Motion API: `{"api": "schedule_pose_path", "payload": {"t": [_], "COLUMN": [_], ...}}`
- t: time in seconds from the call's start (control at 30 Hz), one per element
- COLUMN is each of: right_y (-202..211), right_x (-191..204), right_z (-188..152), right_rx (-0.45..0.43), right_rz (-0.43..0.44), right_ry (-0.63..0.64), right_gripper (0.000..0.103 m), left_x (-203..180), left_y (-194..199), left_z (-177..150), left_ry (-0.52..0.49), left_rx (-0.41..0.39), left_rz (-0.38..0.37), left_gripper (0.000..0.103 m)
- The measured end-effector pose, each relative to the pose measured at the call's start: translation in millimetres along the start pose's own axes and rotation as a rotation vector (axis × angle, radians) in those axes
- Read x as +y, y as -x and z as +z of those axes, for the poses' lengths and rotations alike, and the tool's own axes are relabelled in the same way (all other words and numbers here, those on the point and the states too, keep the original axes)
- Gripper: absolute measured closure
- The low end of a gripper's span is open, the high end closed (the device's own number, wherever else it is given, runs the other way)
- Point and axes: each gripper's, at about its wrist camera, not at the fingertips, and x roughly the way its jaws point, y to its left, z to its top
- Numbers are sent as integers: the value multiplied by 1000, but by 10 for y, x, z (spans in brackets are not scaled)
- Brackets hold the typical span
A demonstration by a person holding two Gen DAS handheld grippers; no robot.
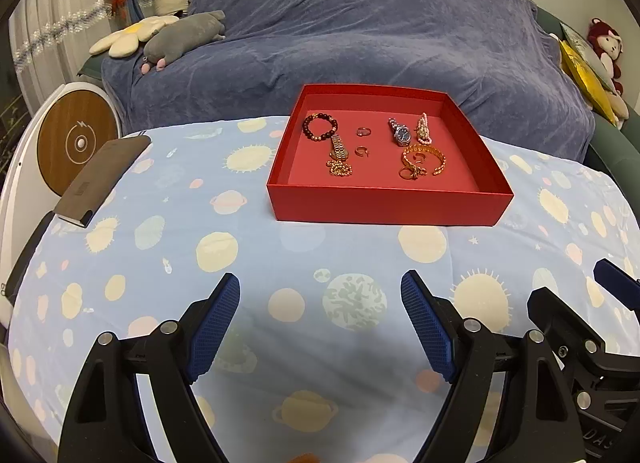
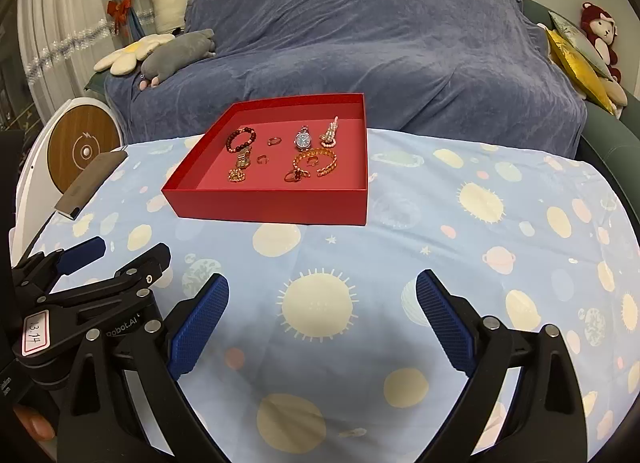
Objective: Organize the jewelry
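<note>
A shallow red tray (image 1: pixel 384 209) (image 2: pixel 272 209) sits on the table at the far side. In it lie a dark bead bracelet (image 1: pixel 320 127) (image 2: pixel 241 139), a gold watch with a chain (image 1: pixel 339 157), two small rings (image 1: pixel 363 131), a blue-faced watch (image 1: pixel 401 133) (image 2: pixel 303 139), a pink bead piece (image 1: pixel 423 129) and a gold chain bracelet (image 1: pixel 424 161) (image 2: pixel 316 163). My left gripper (image 1: pixel 320 295) is open and empty, well short of the tray. My right gripper (image 2: pixel 322 293) is open and empty beside it, also short of the tray.
The table wears a light blue cloth with a planet print (image 1: pixel 240 247). A dark flat case (image 1: pixel 102 179) (image 2: pixel 90 179) lies at its left edge. A round wooden-topped stand (image 1: pixel 78 143) is further left. A blue-covered sofa (image 1: pixel 360 35) with plush toys stands behind.
</note>
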Motion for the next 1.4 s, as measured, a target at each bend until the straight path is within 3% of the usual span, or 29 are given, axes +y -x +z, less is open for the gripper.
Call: {"api": "schedule_pose_path", "payload": {"t": [1.4], "right_y": [15], "right_x": [34], "right_z": [-8], "right_rx": [-21], "right_rz": [-13], "right_ry": [10], "right_gripper": [11], "left_x": [14], "left_y": [78], "left_z": [3], "left_ry": [-4], "left_rx": [-22], "left_rz": [25], "left_gripper": [23]}}
